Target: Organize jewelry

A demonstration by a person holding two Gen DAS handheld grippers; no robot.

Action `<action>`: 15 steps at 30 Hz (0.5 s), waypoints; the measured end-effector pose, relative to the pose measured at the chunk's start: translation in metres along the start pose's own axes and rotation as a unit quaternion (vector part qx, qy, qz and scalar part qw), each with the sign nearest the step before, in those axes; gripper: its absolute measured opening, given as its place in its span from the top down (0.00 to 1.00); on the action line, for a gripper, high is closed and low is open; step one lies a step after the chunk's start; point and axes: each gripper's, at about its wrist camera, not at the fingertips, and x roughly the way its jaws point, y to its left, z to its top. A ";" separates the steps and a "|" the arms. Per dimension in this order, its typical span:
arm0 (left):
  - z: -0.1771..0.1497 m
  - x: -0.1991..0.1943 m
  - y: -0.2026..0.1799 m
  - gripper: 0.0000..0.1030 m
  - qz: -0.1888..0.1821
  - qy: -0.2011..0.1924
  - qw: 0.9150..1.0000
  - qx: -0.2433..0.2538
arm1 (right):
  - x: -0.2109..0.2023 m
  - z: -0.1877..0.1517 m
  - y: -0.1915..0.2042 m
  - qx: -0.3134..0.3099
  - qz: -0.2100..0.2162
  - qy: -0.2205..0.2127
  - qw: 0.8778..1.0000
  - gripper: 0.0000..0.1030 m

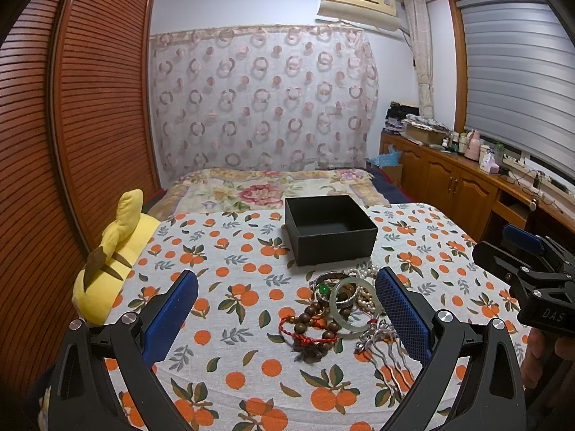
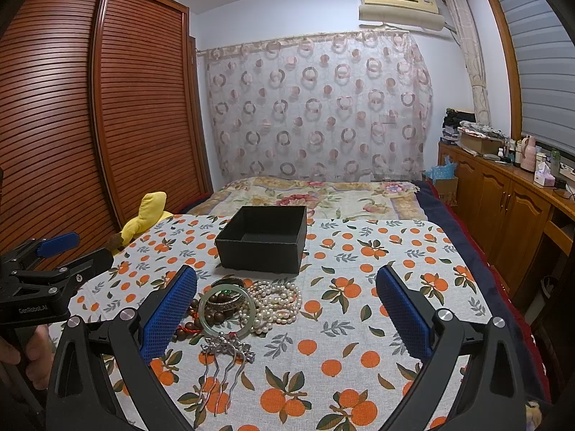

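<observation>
Black and bare inside, the open box sits ahead of the left gripper, beyond the heap of jewelry — so by the look of it nothing has been sorted yet and the whole job is left. From the left wrist view the gripper's blue fingers stand wide apart, holding nothing. The heap lies between them, nearer the right-hand finger: a pale jade bangle, a string of brown wooden beads with a red cord bracelet, and a silver hair comb closest to the camera. A green stone shows clearly here, as does a yellow plush toy off to the left. The right gripper hangs well off to the right, its opening hard to read from this angle.

From the right wrist view the right gripper is plainly spread open and empty, with the heap just beside its left-hand finger. This view alone lays out the pearl strands in full and the hair comb's prongs unobstructed — the wooden beads are half hidden behind the finger. The box looks just as empty. The left gripper shows at the left edge.
</observation>
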 end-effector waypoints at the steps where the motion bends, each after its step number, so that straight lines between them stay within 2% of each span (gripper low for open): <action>1: 0.000 0.000 0.000 0.07 0.000 0.000 1.000 0.000 | 0.000 0.000 0.000 0.000 0.001 0.001 1.000 0.02; 7: 0.003 0.000 -0.004 0.07 -0.003 0.008 1.000 0.001 | 0.004 -0.001 0.001 -0.001 0.004 0.008 1.000 0.02; 15: -0.013 0.013 0.008 0.07 -0.007 0.029 1.000 -0.003 | 0.013 -0.009 0.006 -0.014 0.014 0.020 1.000 0.02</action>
